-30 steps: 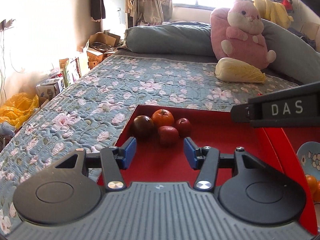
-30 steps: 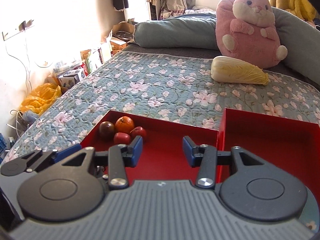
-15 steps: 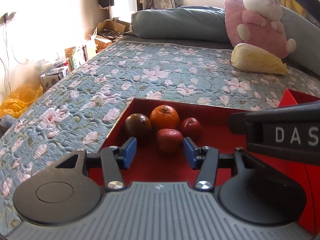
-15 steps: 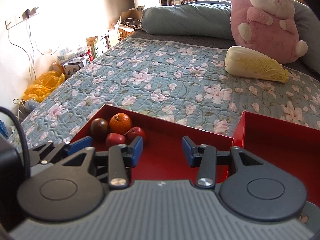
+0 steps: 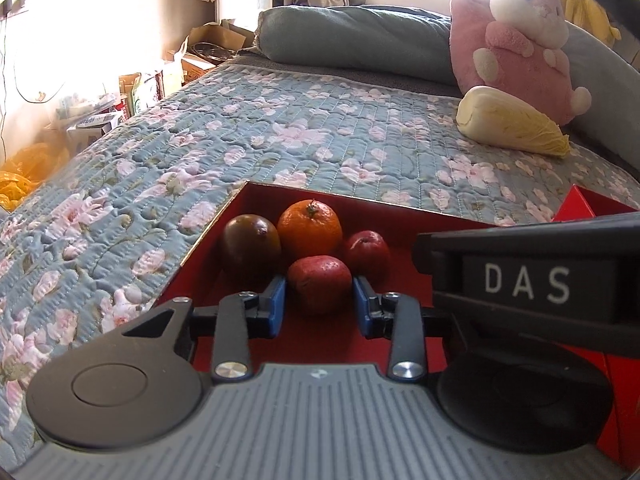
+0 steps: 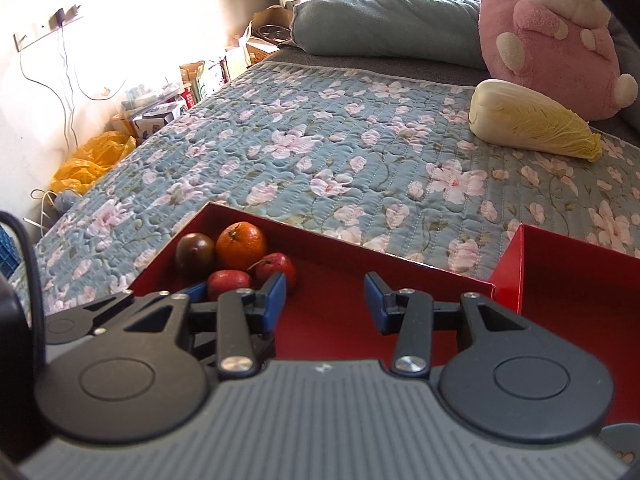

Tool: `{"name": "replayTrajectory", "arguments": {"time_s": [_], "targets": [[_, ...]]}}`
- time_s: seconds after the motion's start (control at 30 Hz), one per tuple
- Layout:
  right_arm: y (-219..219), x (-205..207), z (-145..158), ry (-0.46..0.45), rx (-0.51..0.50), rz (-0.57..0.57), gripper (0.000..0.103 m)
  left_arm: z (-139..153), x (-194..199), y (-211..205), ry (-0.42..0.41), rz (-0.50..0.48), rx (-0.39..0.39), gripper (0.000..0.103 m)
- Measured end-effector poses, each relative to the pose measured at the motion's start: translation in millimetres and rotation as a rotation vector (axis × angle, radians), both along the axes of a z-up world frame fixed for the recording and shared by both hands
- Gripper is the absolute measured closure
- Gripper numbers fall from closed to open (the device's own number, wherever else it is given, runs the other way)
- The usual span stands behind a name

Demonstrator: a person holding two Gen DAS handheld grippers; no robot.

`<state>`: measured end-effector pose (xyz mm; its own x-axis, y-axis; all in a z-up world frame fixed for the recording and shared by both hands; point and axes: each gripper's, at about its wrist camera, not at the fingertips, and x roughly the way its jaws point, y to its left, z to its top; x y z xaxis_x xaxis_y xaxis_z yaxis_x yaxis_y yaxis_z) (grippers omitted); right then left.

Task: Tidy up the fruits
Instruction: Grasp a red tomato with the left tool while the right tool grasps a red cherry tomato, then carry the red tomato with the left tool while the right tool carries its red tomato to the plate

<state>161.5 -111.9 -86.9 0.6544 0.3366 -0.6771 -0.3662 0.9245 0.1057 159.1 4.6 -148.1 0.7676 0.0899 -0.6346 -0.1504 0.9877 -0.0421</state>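
Note:
A red tray lies on the bed with several fruits in its far left corner: a dark brown fruit, an orange, a small red fruit and a nearer red fruit. My left gripper is shut on the nearer red fruit, its blue pads touching both sides. My right gripper is open and empty over the same tray, to the right of the fruits. The left gripper also shows in the right wrist view.
A second red tray sits to the right. A napa cabbage and a pink plush rabbit lie farther back on the floral quilt. Boxes and a yellow bag stand off the bed's left edge.
My left gripper moved forward into the tray's corner and its pads narrowed onto the nearer red fruit. My right gripper drifted slightly and stayed open.

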Motion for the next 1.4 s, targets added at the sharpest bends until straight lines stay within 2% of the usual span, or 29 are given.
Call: {"name": "replayTrajectory", "arguments": {"time_s": [0.2, 0.4, 0.63, 0.7, 0.8, 1.13, 1.4], "targets": [[16, 4, -4, 0.012, 0.0, 0.049, 0.057, 6, -16, 6, 0.055, 0.104, 0.027, 0.063], [43, 13, -17, 0.058, -0.046, 0.117, 0.057, 7, -20, 13, 0.063, 0.111, 0.006, 0.063], [48, 26, -22, 0.058, -0.076, 0.097, 0.057, 6, -18, 14, 0.059, 0.117, 0.007, 0.063], [49, 29, -25, 0.07, -0.085, 0.107, 0.069, 6, -16, 14, 0.059, 0.117, 0.005, 0.063], [47, 26, -26, 0.059, -0.078, 0.092, 0.069, 6, -16, 14, 0.054, 0.115, -0.001, 0.063], [25, -12, -6, -0.008, -0.044, -0.015, 0.069, 12, -31, 10, 0.033, 0.047, -0.081, 0.063], [9, -59, 16, -0.048, -0.001, -0.049, 0.069, 36, -67, -2, -0.033, -0.023, -0.076, 0.063]]}}
